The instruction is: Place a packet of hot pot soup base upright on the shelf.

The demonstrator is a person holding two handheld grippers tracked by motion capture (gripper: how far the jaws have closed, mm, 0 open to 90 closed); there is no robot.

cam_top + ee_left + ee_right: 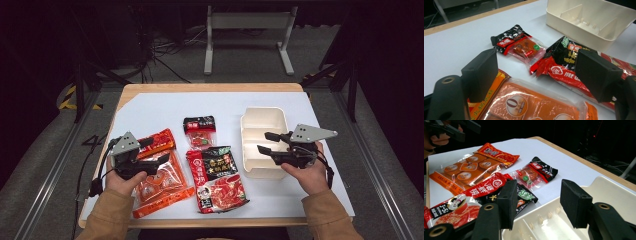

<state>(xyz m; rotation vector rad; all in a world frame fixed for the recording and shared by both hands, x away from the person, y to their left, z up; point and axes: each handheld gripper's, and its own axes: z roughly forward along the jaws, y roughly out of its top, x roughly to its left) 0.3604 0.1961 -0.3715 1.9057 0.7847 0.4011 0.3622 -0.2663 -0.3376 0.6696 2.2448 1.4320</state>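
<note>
While its 2 jaws are held apart with nothing between them, the left gripper (156,151) is poised just above the orange packet (159,176), which lies flat at the left of the white table (150,107). The right gripper (266,142) is likewise held with its jaws apart and unloaded, over the cream divided tray (262,120) at the right. Between packet and tray, a large red-and-black packet (216,178) is laid, and a small black-and-red sachet (199,131) is seen beyond it.
</note>
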